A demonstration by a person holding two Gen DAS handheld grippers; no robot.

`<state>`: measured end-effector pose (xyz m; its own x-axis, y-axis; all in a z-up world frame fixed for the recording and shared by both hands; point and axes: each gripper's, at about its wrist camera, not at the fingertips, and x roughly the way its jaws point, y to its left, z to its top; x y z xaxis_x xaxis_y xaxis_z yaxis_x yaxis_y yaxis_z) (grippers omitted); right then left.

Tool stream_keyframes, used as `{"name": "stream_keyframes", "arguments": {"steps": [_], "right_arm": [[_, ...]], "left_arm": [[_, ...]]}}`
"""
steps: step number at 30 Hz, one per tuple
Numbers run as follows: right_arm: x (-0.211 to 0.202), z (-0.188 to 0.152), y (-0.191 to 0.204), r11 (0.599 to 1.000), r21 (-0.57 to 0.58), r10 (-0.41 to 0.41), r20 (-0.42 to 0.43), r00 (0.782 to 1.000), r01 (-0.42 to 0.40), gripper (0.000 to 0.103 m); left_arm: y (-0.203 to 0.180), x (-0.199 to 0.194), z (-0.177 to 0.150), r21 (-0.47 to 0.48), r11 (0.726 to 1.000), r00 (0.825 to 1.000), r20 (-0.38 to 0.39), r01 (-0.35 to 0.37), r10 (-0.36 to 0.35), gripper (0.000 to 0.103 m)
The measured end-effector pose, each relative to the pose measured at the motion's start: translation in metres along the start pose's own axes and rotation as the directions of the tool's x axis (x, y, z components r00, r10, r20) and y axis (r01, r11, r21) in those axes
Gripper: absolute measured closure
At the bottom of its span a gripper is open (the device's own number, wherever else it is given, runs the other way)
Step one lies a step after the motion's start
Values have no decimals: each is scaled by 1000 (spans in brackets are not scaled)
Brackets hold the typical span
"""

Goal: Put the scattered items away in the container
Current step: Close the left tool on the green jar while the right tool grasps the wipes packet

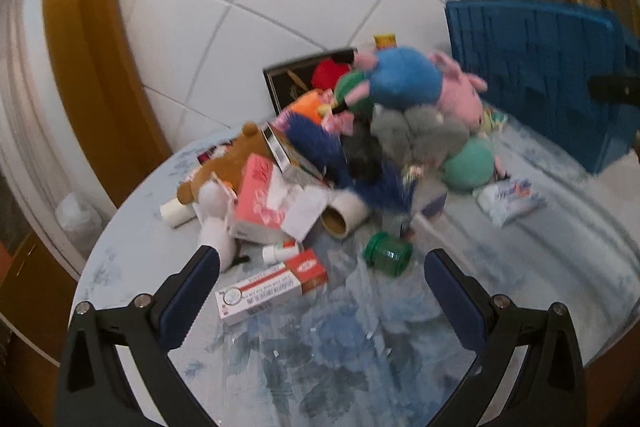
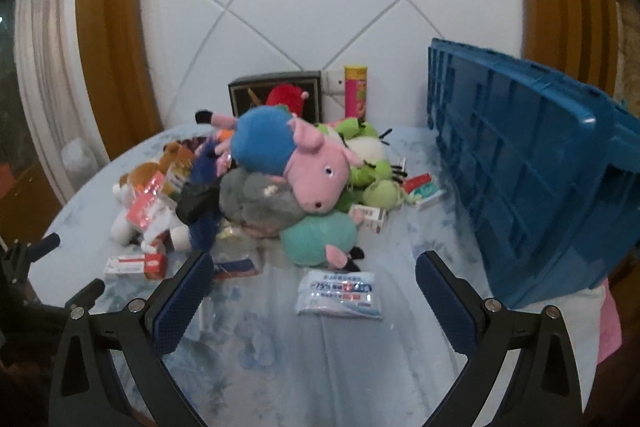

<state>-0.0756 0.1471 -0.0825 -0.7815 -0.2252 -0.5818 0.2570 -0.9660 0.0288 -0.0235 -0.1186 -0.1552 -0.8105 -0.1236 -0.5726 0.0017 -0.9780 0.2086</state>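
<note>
both grippers hang low over the near edge of the table (image 2: 320, 367). left gripper (image 1: 322, 261) spread wide, nothing between the fingers; right gripper (image 2: 312, 265) also wide and empty.

crate (image 2: 532, 187), blue, ribbed, sits at the right of the table, tipped at an angle; its opening can't be seen from either view. scattered items are all out on the table, none visibly inside it.

heap in the middle: pig plush (image 2: 316, 167) with a blue body on top, grey plush (image 2: 256, 201) under it, teal plush (image 2: 320, 233) at the front, green plush (image 2: 368, 167) behind. wipes pack (image 2: 340, 293) lies flat and alone, nearest the right gripper. toothpaste box (image 1: 272, 287) and green cap (image 1: 388, 253) lie nearest the left gripper; pink box (image 1: 260, 203) and paper tube (image 1: 344, 217) just behind.

risks, as judged:
- heap is loosely stacked; pulling a lower plush likely topples the pig plush and spills things toward the edge.
- cap and tube are round and may roll off if nudged.
- wipes pack is flat and slick; fingers may slide over it or pinch the cloth.
- tilted crate may shift or tip when loaded.
- motion blur in the left view hints aim could be off.

surface: round table under pale blue patterned cloth, rumpled. room: white wall with diagonal seams, brown wooden trim on both sides, curtain at left, dim light.
</note>
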Motion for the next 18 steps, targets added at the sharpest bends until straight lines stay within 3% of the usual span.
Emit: {"name": "stream_keyframes", "arguments": {"steps": [7,11,14,18], "right_arm": [[34,-28,4,999,-41,-8,-68,998,6,1],[61,-42,-14,1000,-30,1,-129,992,-5,1],[78,-42,-25,1000,-25,11,-160,987,-15,1],[89,-41,-34,998,-46,27,-167,986,-36,1]], "left_arm": [[-10,45,-5,-8,997,996,-49,78,-78,0],[-29,73,1,45,992,991,-59,119,-117,0],[-38,96,-1,69,979,978,-95,193,-186,0],[-40,116,-9,98,966,968,-107,238,-227,0]]}}
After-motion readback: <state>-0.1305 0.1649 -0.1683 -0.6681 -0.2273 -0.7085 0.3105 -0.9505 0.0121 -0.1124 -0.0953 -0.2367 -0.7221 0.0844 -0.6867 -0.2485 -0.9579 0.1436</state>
